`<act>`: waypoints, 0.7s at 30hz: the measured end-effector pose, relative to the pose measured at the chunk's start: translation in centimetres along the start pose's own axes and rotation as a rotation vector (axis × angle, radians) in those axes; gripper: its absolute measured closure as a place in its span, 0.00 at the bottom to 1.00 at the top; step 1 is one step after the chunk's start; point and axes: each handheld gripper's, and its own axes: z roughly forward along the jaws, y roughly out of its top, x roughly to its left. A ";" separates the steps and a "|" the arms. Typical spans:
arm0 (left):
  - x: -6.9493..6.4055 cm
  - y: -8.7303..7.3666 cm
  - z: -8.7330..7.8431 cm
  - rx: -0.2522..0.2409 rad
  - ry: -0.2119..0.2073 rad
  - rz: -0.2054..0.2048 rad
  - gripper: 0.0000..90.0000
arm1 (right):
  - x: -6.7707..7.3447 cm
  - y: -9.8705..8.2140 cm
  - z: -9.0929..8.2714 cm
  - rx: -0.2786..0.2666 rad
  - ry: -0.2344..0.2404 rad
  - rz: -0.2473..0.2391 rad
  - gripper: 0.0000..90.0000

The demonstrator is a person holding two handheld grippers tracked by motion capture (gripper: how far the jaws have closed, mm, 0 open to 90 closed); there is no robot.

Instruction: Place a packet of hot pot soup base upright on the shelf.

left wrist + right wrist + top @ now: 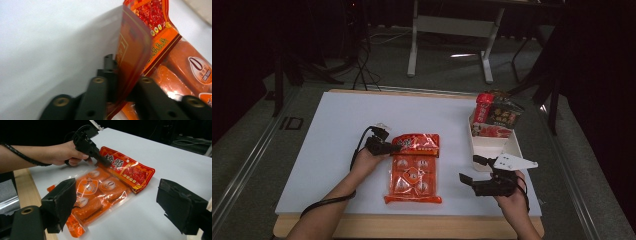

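Dark floor and the legs of another desk lie beyond the bench (337, 115), whose white top carries everything I am working with. Near the front edge lies an orange snack bag (414, 167), flat on the white surface, its printed red header toward the far side and its clear window showing several wrapped pieces. My left forearm comes in from the lower left, angled toward the middle, and the left hand (364, 161) wraps the handle of the left hand-held gripper (391, 147), which points across to the right at the bag's upper left corner. In the left gripper view that corner of the bag (132, 50) stands lifted on edge between the black jaws, which are clamped on the film. My right hand (512, 197) rests near the front right of the bench, holding the right hand-held gripper (471, 170) level and aimed left toward the bag; its jaws stand wide apart with nothing between them, well clear of the bag. Behind it, at the bench's right side, sits a white box (492, 147) with several snack packets (497, 116) standing in its far end.
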 end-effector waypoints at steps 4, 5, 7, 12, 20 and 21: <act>-0.3 0.2 -0.5 -0.017 0.007 0.011 0.99 | -0.2 0.0 -0.2 -0.018 -0.023 0.017 0.19; -0.3 0.2 -0.5 -0.017 0.007 0.011 0.99 | -0.2 0.0 -0.2 -0.018 -0.023 0.017 0.19; -0.7 0.5 -1.2 -0.039 0.008 0.023 0.99 | -0.3 0.0 -0.4 -0.011 -0.043 0.018 0.19; -1.3 0.9 -2.6 -0.075 0.002 0.027 0.99 | -0.3 0.1 -0.4 -0.009 -0.048 0.018 0.19; -2.4 1.4 -4.6 -0.103 -0.006 0.052 0.99 | -0.6 0.1 -0.5 -0.013 -0.057 0.034 0.19; -2.6 1.5 -4.8 -0.108 -0.012 0.055 0.99 | -0.6 0.1 -0.5 -0.016 -0.051 0.033 0.20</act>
